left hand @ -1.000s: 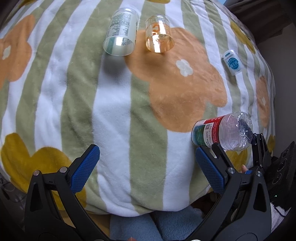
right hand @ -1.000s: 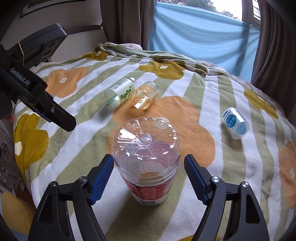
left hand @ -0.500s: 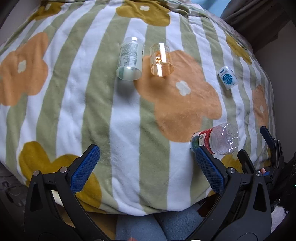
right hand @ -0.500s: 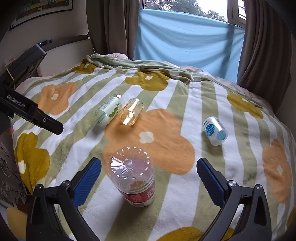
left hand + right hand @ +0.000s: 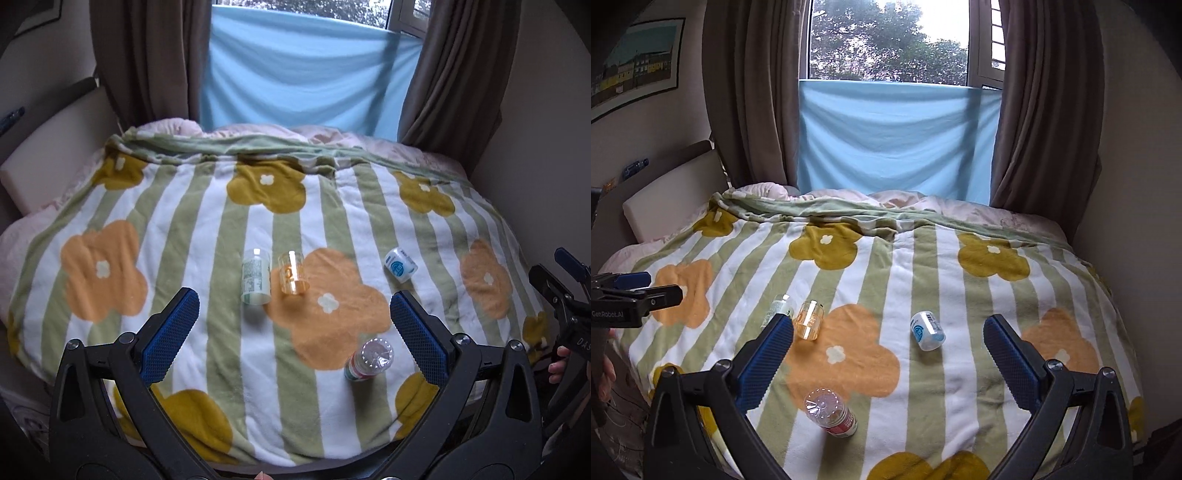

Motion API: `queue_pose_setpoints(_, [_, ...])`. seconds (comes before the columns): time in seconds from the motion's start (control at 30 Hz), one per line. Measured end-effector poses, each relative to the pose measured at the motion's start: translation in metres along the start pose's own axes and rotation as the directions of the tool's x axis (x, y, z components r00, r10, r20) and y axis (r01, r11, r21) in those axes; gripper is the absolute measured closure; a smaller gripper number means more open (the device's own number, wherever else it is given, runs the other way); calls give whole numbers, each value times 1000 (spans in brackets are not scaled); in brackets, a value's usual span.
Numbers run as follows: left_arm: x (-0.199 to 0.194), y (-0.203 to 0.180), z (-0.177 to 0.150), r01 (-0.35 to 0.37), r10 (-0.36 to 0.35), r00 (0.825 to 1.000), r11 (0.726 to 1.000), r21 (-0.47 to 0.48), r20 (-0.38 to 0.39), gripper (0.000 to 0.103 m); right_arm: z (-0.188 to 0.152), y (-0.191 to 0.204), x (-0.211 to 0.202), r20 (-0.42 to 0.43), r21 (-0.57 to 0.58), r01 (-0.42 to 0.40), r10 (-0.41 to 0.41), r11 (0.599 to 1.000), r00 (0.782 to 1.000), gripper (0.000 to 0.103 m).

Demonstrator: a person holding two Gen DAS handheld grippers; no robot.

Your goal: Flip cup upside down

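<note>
Cup's flipped, both your claws off it

The bottle cup (image 5: 831, 411) stands upside down between your wide-open right gripper (image 5: 890, 363) fingers, well apart; left gripper (image 5: 293, 334) wide open too.

Soft, flat daylight here, all coming from the window (image 5: 890, 40) at the back, which is a bit blown out where the sky shows. The blue cloth (image 5: 894, 136) across it cuts the glare, so the blanket (image 5: 923, 280) is evenly lit with only faint shadows. Heavy fisheye bend in both views, corners fading to black. Both views look sharp at the centre, and the orange cup (image 5: 291, 273) catches one small highlight.
</note>
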State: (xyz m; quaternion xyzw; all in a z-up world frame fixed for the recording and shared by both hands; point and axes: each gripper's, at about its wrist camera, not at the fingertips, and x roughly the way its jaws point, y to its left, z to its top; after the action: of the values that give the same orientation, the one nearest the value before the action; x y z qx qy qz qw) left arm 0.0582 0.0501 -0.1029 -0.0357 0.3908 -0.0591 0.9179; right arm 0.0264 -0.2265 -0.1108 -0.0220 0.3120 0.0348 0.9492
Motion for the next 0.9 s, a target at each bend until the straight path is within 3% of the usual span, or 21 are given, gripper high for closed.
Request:
queue_pose_setpoints(0.17, [-42,-13,17,-30,25,991,999,37,134,0,24,-10,-30,53,50,51,-54,997,997,0])
queue_pose_setpoints(0.43, [-68,-26,7,-31,20,975,998,49,223,0,22,-12,-49,102,34,83,-86,996,991,0])
queue_pose_setpoints(0.9, [-75,-32,0,-29,12,968,998,60,252,0,22,-14,-56,116,60,82,-89,995,989,0])
